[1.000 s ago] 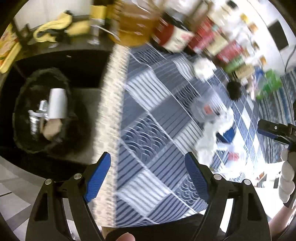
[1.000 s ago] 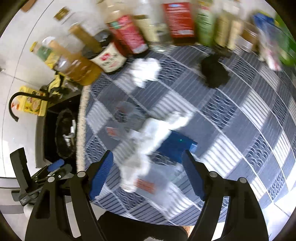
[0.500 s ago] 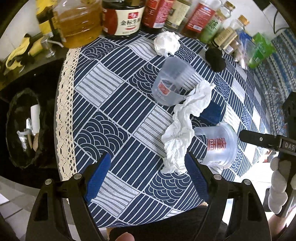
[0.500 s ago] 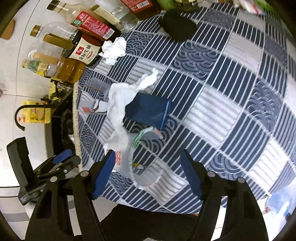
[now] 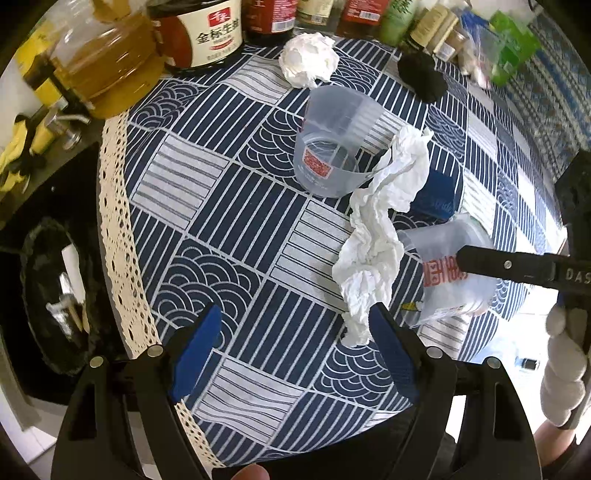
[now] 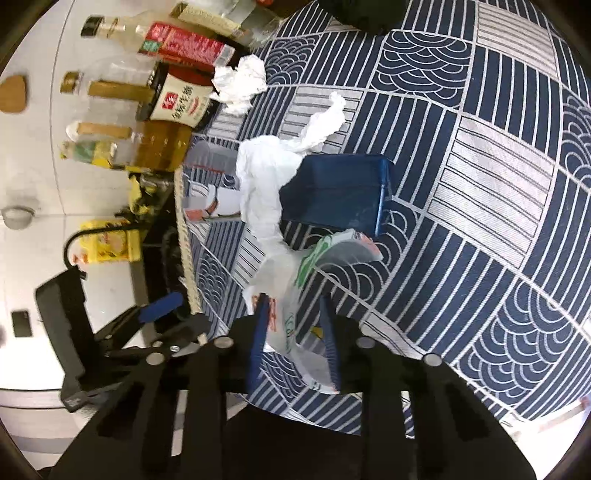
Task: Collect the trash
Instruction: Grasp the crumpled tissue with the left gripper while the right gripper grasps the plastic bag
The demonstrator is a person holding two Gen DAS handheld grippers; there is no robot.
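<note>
A clear plastic cup [image 6: 284,325] with red print lies on its side near the table's edge; my right gripper [image 6: 293,332] is closing on it, and its blue pads press the cup's wall. In the left wrist view that cup [image 5: 450,280] shows under a black right finger [image 5: 517,266]. A long crumpled tissue [image 5: 380,229] lies beside it, across a blue box [image 5: 436,195]. My left gripper [image 5: 293,347] hangs open above the cloth, its right pad close to the tissue's lower end. A second clear cup [image 5: 332,147] stands upright, and a balled tissue [image 5: 308,59] lies farther back.
A bin lined with a black bag [image 5: 55,295] stands below the table's left edge with rubbish inside. Sauce and oil bottles [image 5: 207,33] line the back of the table. A black lump [image 5: 421,79] lies at the back right. The patterned cloth [image 5: 229,229] has a lace hem.
My left gripper swung from over the bin to above the table. My right gripper came down over the lying cup and narrowed its jaws onto it.
</note>
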